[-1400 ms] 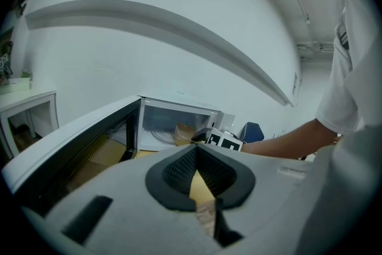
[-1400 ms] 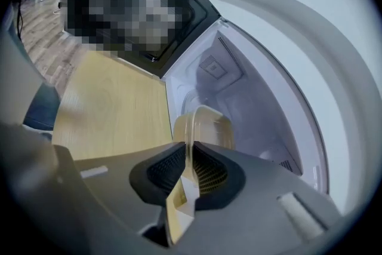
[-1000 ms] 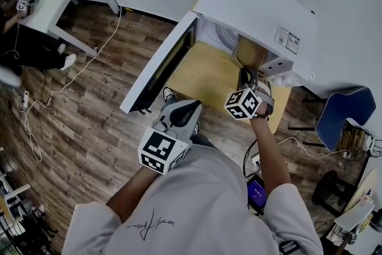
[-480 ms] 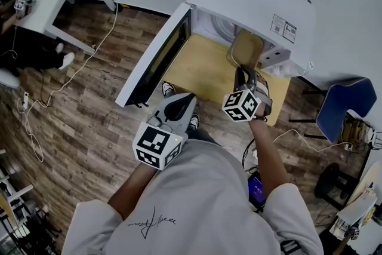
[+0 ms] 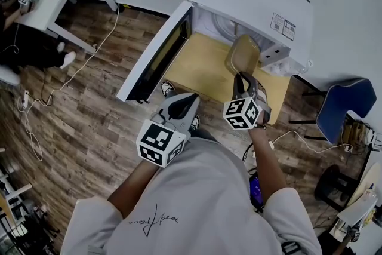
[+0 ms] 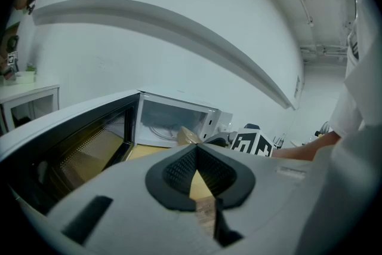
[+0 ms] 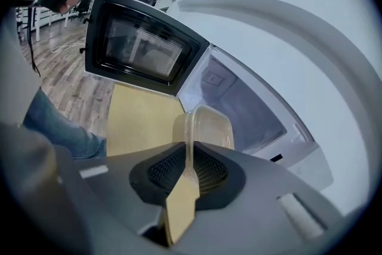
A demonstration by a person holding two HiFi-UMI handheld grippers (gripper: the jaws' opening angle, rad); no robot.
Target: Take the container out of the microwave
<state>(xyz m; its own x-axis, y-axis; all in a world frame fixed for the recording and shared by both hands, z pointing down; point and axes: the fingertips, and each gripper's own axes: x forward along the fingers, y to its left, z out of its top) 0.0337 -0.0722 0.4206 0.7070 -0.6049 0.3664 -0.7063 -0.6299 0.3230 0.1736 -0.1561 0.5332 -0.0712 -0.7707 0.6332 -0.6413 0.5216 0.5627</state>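
Container (image 5: 242,55) drawn outward, rim in right hand-held gripper (image 7: 188,167) — contents unclear

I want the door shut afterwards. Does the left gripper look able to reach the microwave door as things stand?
Probably yes: the left gripper holds nothing, and the open door stands just ahead on its left with nothing between.
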